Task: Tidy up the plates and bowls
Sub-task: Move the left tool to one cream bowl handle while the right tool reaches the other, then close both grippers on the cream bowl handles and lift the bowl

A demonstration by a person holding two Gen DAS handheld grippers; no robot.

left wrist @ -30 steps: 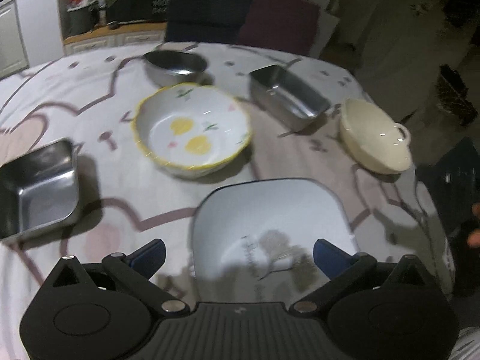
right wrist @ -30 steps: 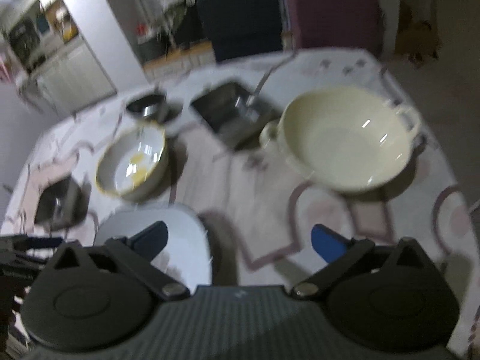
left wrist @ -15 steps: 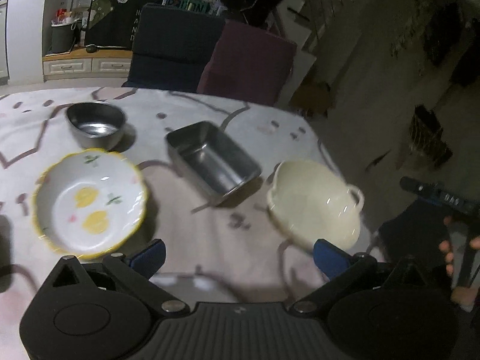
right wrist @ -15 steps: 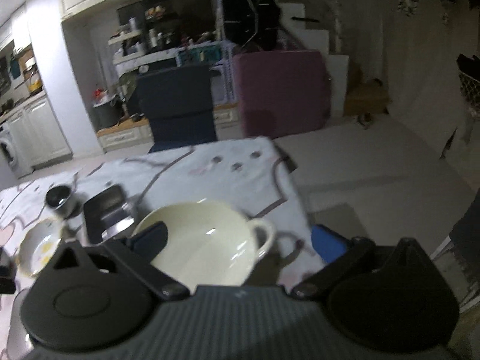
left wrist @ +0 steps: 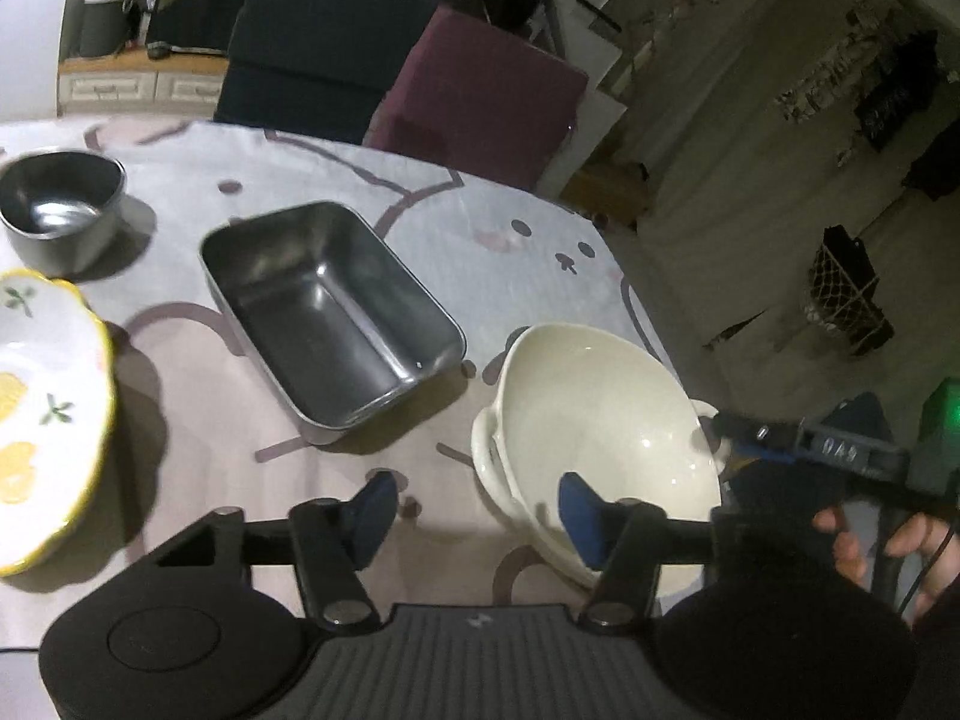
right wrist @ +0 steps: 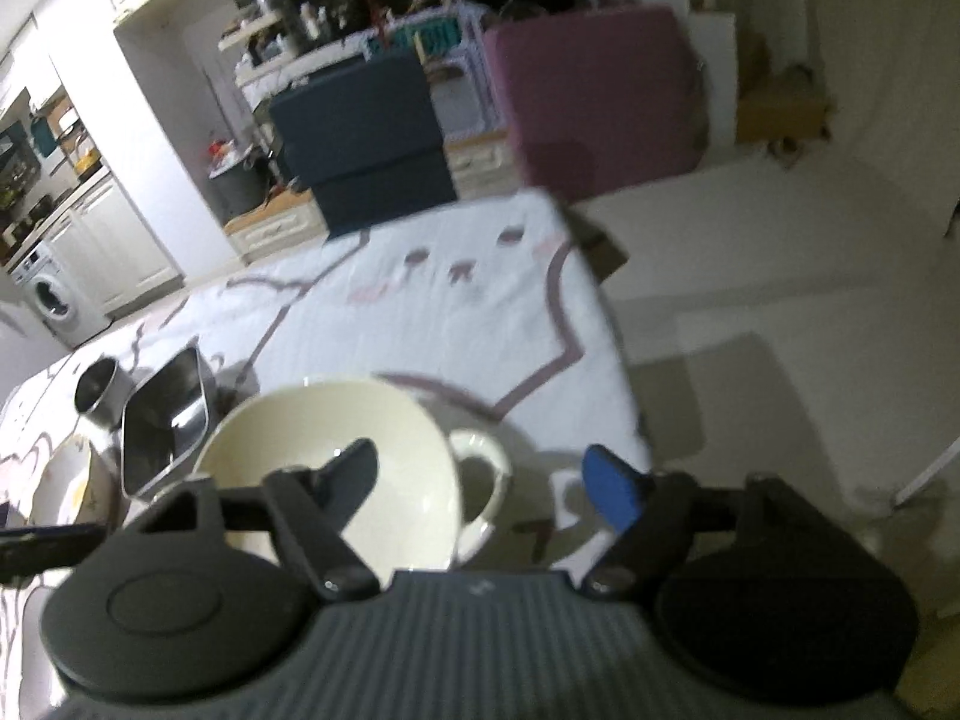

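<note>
A cream two-handled bowl (left wrist: 600, 420) sits near the table's right edge; it also shows in the right wrist view (right wrist: 348, 468). My left gripper (left wrist: 474, 510) is open, its right finger over the bowl's near rim. My right gripper (right wrist: 486, 474) is open around the bowl's right handle (right wrist: 480, 474), without closing on it. A steel rectangular pan (left wrist: 330, 312), a small steel bowl (left wrist: 60, 210) and a white bowl with yellow rim and lemons (left wrist: 42, 420) stand to the left.
The table carries a white cloth with pink line pattern (right wrist: 468, 312). A dark blue chair (left wrist: 318, 54) and a maroon chair (left wrist: 480, 96) stand behind it. The table's right edge drops to the floor (right wrist: 750, 312).
Both grippers swung right, away from the white square plate, toward the cream bowl. The right gripper came down at its handle; the left came close to its rim.
</note>
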